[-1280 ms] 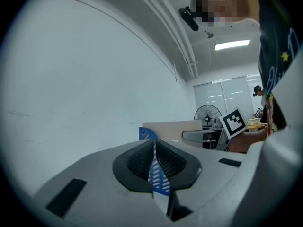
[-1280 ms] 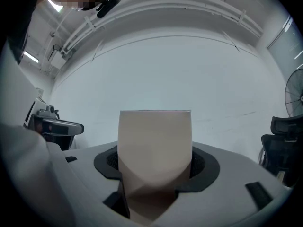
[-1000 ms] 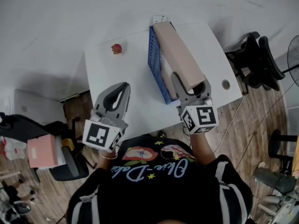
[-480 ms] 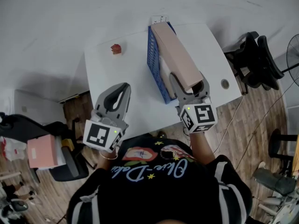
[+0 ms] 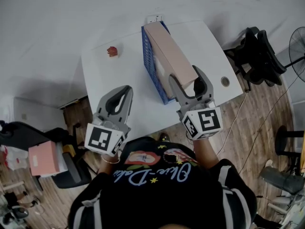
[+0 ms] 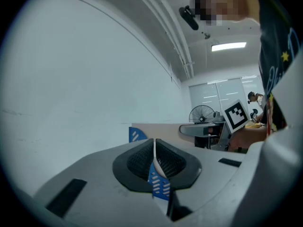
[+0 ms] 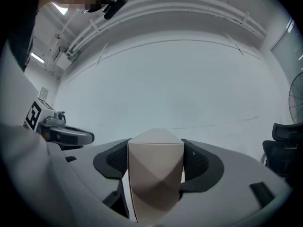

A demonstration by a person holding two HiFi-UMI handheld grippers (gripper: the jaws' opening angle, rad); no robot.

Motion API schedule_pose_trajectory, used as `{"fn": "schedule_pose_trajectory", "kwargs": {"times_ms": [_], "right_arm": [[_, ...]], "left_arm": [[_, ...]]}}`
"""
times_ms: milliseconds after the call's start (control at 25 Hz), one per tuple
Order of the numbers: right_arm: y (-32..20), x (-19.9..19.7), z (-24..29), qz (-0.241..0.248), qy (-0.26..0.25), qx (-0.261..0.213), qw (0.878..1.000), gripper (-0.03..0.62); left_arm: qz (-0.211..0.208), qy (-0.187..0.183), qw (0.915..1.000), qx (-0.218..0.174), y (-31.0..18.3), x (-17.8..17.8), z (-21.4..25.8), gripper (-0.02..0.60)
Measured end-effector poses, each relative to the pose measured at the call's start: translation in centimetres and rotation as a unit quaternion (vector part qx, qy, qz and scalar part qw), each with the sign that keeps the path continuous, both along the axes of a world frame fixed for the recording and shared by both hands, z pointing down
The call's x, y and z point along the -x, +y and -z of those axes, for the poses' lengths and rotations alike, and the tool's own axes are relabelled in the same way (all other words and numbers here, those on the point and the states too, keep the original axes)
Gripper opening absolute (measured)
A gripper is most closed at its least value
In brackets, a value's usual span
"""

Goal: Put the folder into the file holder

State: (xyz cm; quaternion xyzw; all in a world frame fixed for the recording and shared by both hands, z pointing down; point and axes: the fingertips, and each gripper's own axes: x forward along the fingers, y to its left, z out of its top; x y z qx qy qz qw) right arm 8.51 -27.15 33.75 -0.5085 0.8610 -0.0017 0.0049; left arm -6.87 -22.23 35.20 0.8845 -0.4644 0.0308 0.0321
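Observation:
A blue slotted file holder [image 5: 148,63] stands on the white table [image 5: 109,80]. A thick beige folder [image 5: 167,54] lies lengthwise in it and sticks out above its rim. My right gripper [image 5: 188,84] is shut on the folder's near end, and in the right gripper view the folder [image 7: 155,174] fills the space between the two pads. My left gripper [image 5: 119,98] hovers over the table's near edge, left of the holder, shut and empty. In the left gripper view, the blue holder [image 6: 137,134] and the folder show past the left gripper's [image 6: 155,162] closed jaws.
A small red object [image 5: 112,51] lies at the table's far left. A wall socket [image 5: 153,19] sits behind the holder and a cable hole [image 5: 225,81] in the table's right corner. Black chairs [image 5: 259,51] stand to the right, and a pink box [image 5: 43,157] on the floor to the left.
The head view has shifted, so table and holder sit a little further left. My right gripper stays on the folder's near end. The left gripper has not moved.

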Motion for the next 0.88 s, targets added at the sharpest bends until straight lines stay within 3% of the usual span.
{"fn": "schedule_pose_trajectory", "kwargs": {"times_ms": [480,520,600,720,880], "right_arm": [[4.4,-4.1,3.1,0.001,-0.054,-0.051,0.997,0.273],[4.5,-4.5,2.9,-0.004,-0.053,-0.052,0.997,0.249],[4.7,-5.3,2.3,-0.021,-0.044,-0.049,0.998,0.106],[4.4,-6.2,0.8,-0.039,-0.028,-0.026,0.999,0.029],[4.1,-6.6,-0.6,-0.045,-0.013,0.0,0.999,0.017]], "left_arm": [[-0.027,-0.008,0.9996,0.004,1.2,-3.9,-0.5,0.014],[-0.029,-0.009,0.9995,0.001,1.2,-4.1,-0.5,0.014],[-0.032,-0.011,0.9994,-0.002,1.4,-4.5,-0.4,0.014],[-0.029,-0.007,0.9995,0.012,1.5,-4.8,-0.7,0.014],[-0.03,-0.007,0.9994,0.012,1.5,-5.0,-0.7,0.014]]}}
